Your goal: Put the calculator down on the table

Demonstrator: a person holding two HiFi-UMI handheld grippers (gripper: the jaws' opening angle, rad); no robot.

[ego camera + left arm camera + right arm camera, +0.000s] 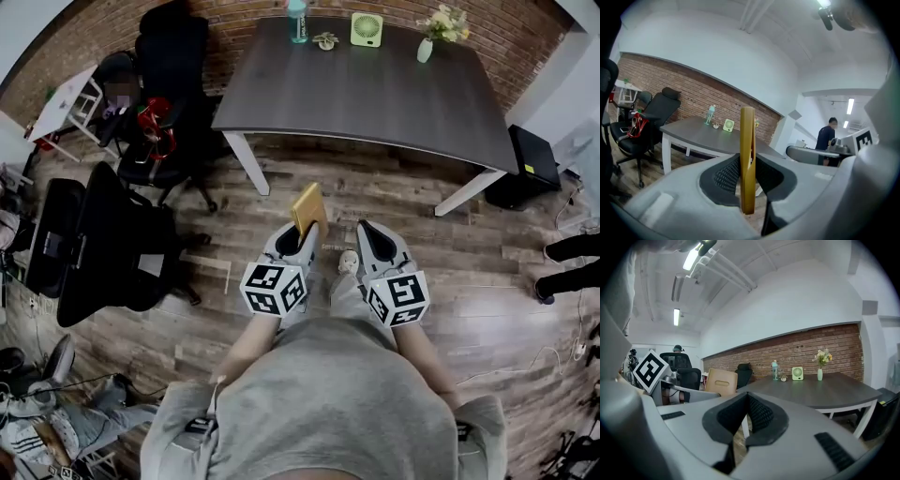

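A flat tan calculator (308, 208) stands on edge between the jaws of my left gripper (305, 234), which is shut on it. In the left gripper view the calculator (747, 159) shows edge-on, pressed between the dark pads (726, 176). My right gripper (373, 236) is level with the left one, a little to its right, shut and empty. In the right gripper view its pads (761, 416) meet, with the calculator (721, 382) off to the left. Both grippers hang over the wooden floor, short of the dark grey table (366, 94), which stands ahead of them.
Along the table's far edge stand a bottle (297, 19), a small plant (325, 40), a green fan (367, 29) and a vase of flowers (427, 45). Black office chairs (173, 84) stand at the left. A black box (530, 164) sits at the right, near a person's feet (567, 262).
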